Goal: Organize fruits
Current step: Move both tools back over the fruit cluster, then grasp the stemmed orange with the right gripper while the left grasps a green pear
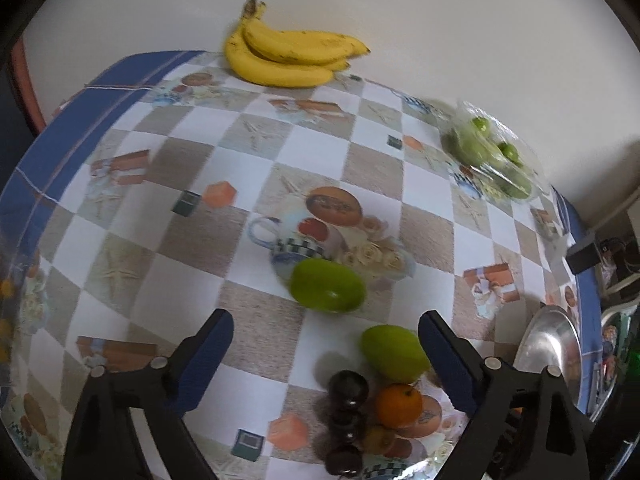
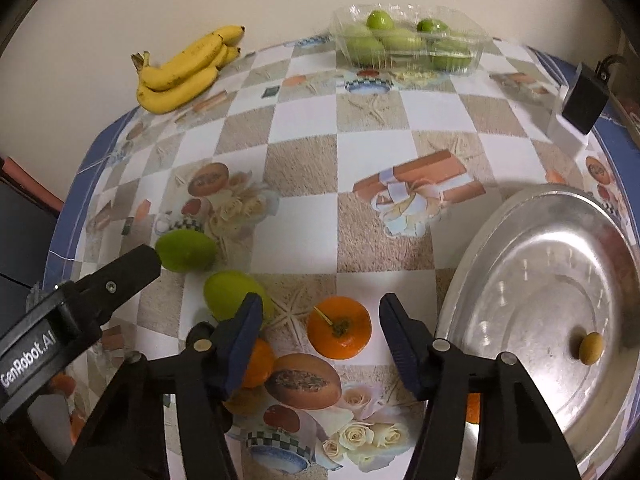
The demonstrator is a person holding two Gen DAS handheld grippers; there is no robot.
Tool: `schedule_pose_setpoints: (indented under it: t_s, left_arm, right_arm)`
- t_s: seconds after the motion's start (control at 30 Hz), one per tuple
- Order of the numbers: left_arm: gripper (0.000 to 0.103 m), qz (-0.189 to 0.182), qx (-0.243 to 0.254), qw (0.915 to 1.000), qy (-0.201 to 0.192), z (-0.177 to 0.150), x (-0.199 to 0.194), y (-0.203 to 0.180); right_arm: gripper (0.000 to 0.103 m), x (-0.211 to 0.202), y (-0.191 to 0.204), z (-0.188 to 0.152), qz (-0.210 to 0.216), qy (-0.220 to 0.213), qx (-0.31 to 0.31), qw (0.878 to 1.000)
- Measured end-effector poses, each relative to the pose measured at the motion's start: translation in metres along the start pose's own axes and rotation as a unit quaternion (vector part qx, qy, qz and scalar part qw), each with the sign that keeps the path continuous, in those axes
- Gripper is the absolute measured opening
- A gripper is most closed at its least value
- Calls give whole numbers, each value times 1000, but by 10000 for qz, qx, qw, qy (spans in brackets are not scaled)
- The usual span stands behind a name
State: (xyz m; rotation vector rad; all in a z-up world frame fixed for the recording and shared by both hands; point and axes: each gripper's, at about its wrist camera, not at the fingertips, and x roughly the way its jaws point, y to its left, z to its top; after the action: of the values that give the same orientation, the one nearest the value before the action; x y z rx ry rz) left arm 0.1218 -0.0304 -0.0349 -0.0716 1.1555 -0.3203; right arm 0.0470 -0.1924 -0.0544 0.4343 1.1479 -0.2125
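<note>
Below the right tongs (image 2: 320, 334), an orange (image 2: 339, 332) is seen lying on the surface (image 2: 304, 168), directly between the two blue pads, stem end up. A clear gap is left on both sides of it, so the orange is not gripped; the jaws stand about half open. A second orange (image 2: 258, 362) is partly hidden behind the left pad (image 2: 240, 344). A metal tray (image 2: 540, 300) is set just to the right of these tongs, with one small yellowish fruit (image 2: 591, 347) lying in it. The right tongs are pointed steeply down at the surface.

The left tongs (image 1: 326, 354) are held wide open with nothing gripped. One green fruit (image 1: 394, 354) lies between the jaws, close to the right pad (image 1: 448, 364), whether touching it cannot be told. Another green fruit (image 1: 327, 286) lies just beyond the tips. Nearer the camera, a row of dark plums (image 1: 347, 420) and an orange (image 1: 399, 405) are seen between the jaws. In the right wrist view, one black finger (image 2: 120, 276) of the left tongs is seen reaching in from the left, its tip just beside the farther green fruit (image 2: 186, 250). These tongs too are tilted steeply downward.

At the far edge of the surface, a bunch of bananas (image 1: 288, 56) and a clear plastic box of green fruit (image 2: 408, 40) are set against the wall, well apart from both tongs.
</note>
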Motion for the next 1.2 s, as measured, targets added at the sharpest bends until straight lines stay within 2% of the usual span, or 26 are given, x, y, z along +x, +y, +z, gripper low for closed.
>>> schedule_pose_setpoints:
  t_s: [0.1,0.3,0.37,0.43,0.57,0.73,1.0,1.07,1.2]
  left_arm:
    - [92,-51,50,9999,127,-2,10,-7]
    - [87,-139,175,9992,316,-6,24,-21]
    - [84,-175,197,9990,363,-7,26,-24]
    - [83,-198,201,9988,396,-8,29,-26]
    - [76,-256,210,9984,455,-8,32,-30]
    - [73,-291,226,9980,521,-9,37,-36]
    - [66,-338,184,9969,685,-14,45,-43]
    - [57,-330,147,9967,729,-14,48,-43]
    - [54,-363,77,9964,766,-15,50,-42]
  right_arm:
    - [53,7,-3,0,6,121,40,9999]
    - [50,16,-10,-1,9,283,121,9995]
    - [43,18,-11,-1,24,310,144,9994]
    - [40,19,-12,-1,23,346,166,9993]
    - [39,19,-13,-1,65,380,189,9991]
    - [39,17,-14,-1,148,407,215,9988]
    - [39,11,-16,-1,21,432,175,9989]
    - [39,11,-17,-2,17,456,184,9988]
    - [38,11,-20,-2,25,485,197,9986]
